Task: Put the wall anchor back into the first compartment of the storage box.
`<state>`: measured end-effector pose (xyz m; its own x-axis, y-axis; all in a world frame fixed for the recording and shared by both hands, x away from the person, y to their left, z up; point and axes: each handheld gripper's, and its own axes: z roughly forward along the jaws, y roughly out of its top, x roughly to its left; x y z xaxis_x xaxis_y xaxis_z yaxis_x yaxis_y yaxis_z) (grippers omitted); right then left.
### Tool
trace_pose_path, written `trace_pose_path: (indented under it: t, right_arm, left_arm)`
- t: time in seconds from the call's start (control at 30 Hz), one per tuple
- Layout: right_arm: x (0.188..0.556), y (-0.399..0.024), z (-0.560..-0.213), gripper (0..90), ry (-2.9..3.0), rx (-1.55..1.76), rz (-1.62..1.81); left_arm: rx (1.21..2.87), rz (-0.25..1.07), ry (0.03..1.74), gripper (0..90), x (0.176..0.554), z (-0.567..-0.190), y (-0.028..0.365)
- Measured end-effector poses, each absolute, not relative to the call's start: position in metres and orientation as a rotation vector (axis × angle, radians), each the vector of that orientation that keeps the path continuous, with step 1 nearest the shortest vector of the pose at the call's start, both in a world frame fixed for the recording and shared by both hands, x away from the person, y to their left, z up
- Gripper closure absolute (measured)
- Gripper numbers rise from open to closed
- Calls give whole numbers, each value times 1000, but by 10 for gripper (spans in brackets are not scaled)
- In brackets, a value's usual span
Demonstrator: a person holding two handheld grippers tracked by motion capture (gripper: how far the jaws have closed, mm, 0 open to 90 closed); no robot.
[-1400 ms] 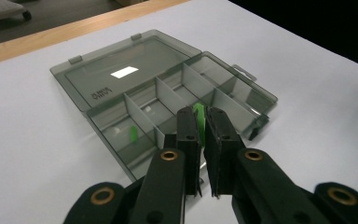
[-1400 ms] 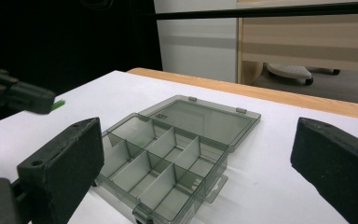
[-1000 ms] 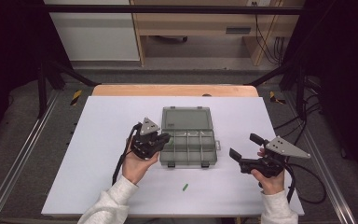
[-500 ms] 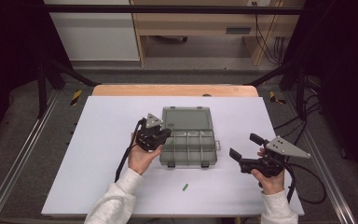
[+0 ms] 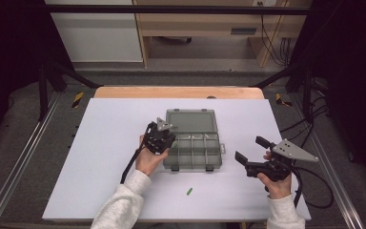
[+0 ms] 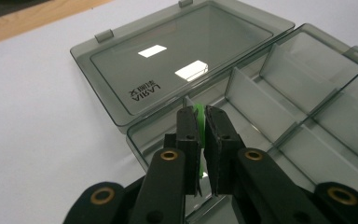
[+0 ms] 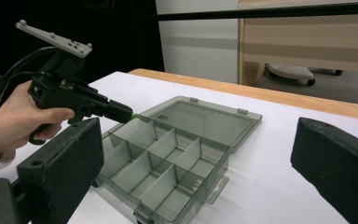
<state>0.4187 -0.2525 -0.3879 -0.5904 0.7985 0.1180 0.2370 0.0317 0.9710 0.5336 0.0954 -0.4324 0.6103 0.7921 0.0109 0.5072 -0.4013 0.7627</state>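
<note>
Green strip (image 6: 198,122), a thin flat piece, sat pinched between the nearly closed jaws of the left gripper (image 6: 203,126), which hung just over the far-left compartment of the open grey organiser box (image 5: 193,151). In the right gripper view the same strip showed as a small green tip at the nose of that gripper, poised above the box's near-lid corner. The lid (image 6: 168,65) lay folded flat on the table behind the compartments (its embossed lettering read upside down from the left gripper view).

To finish this step well, I judged that the jaws should be brought down until the strip sat inside the compartment walls, clear of the divider (image 6: 256,105) beside it, and only then eased apart, since so light a piece could cling to a pad or flick out.

A second green piece (image 5: 189,191) lay on the white table (image 5: 100,143) in front of the box, probably next. The right gripper (image 5: 250,153) rested well apart to the right, jaws wide and holding nothing.
</note>
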Motion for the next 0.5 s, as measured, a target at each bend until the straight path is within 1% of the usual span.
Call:
trace_pose_path:
  t: [0.3, 0.43, 0.5]
  right_arm:
    - [419, -252, -388, 28, 1850, 1046, 1589]
    - [419, -252, -388, 28, 1852, 1048, 1587]
    - [419, -252, -388, 28, 1852, 1047, 1587]
  left_arm:
    - [2111, 469, 1061, 840, 540, -445, 96]
    - [2100, 448, 1074, 833, 540, -443, 99]
    - [2073, 440, 1070, 796, 538, -439, 100]
